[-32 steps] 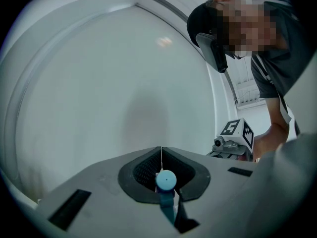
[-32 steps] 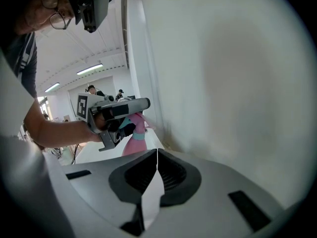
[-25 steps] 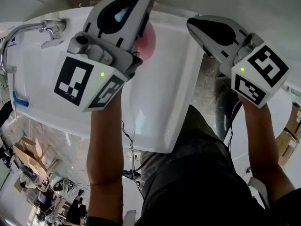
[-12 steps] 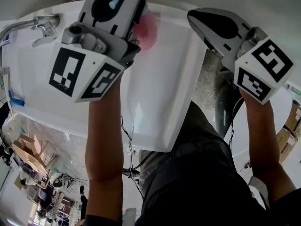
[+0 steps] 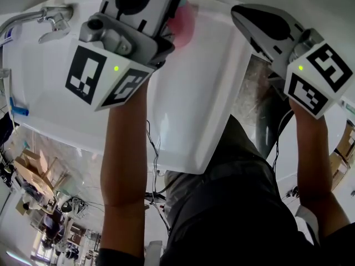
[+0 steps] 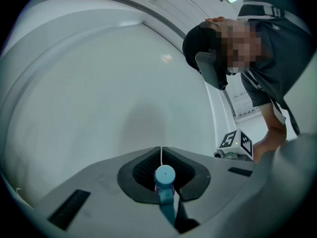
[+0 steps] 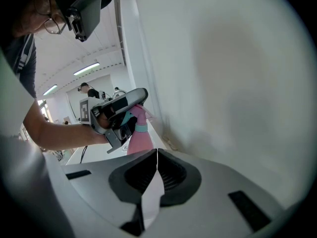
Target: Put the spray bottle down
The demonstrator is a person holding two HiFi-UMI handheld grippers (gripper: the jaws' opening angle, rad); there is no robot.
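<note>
The white sink fills the upper half of the head view, its faucet out at 10 o'clock. The person's two forearms reach up over it from 6 o'clock, the left forearm rising straight to its tool.

The left gripper sits near 12 o'clock in the head view and tips slightly upward towards a plain pale wall. Its fingers are closed tight on the head of the spray bottle. In the left gripper view the bottle's blue nozzle stands right at the seam between the dark pads. The pink body hangs below the tool at roughly 5 o'clock from it in the right gripper view, over the back ledge of the sink by the wall. Its base is hidden behind the right tool's housing, so I cannot tell whether it touches the ledge or hangs just above it.

The right gripper is at 2 o'clock in the head view, well apart from the bottle. Its fingers are pressed together with nothing between them.

As for progress, I judge the put-down is not yet done. The bottle is at the back of the sink, close to where it could stand, but the left fingers clamp its head. What is left is to seat the base on the ledge, part the fingers and draw the tool clear without tipping the bottle.
</note>
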